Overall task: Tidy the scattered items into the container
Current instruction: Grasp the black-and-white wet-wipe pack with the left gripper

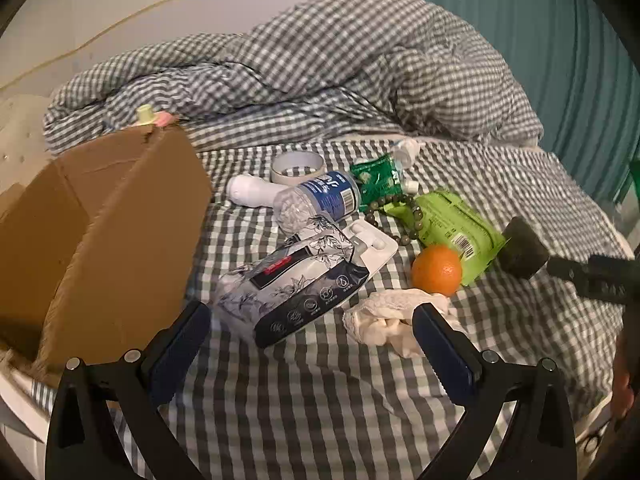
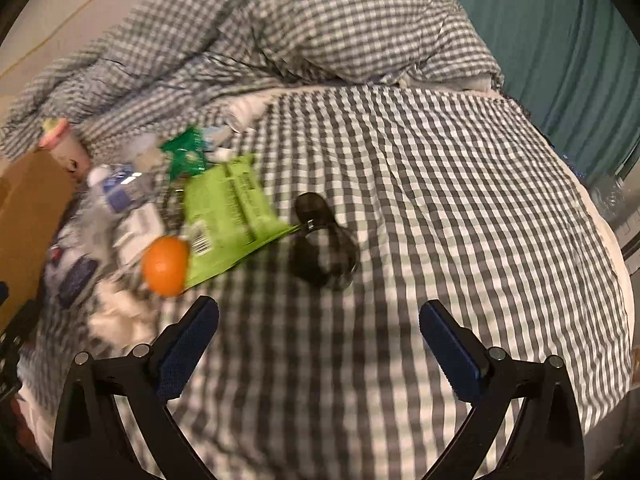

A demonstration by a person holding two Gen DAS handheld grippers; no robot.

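1. The brown cardboard box (image 1: 120,220), the container, stands at the left of the grey-and-white checked bed sheet (image 1: 320,400); a pale capped bottle (image 1: 145,115) shows just past its far corner.
2. The scattered items lie in a cluster right of the box: a black-and-white floral wipes pouch (image 1: 296,280) nearest it, a crushed clear water bottle with a blue label (image 1: 320,200), a white tape roll (image 1: 297,167), a round orange fruit (image 1: 437,269), a lime-green snack packet (image 1: 460,228), a crumpled white tissue (image 1: 392,316) and a string of dark green beads (image 1: 396,208).
3. The left gripper (image 1: 312,320) hovers spread wide and empty, near the pouch and the tissue.
4. The right gripper (image 2: 320,320) is likewise spread and empty, above bare sheet; a dark, blurred object (image 2: 324,248) lies just beyond it, touching the green packet's corner.
5. Judged from this, the task is at an early pick: nothing is held, and most items remain outside the box.
6. The next move probably calls for lowering one gripper over a near item, closing on it, then carrying it left into the box. The soft tissue and the slick pouch may slip or bunch.
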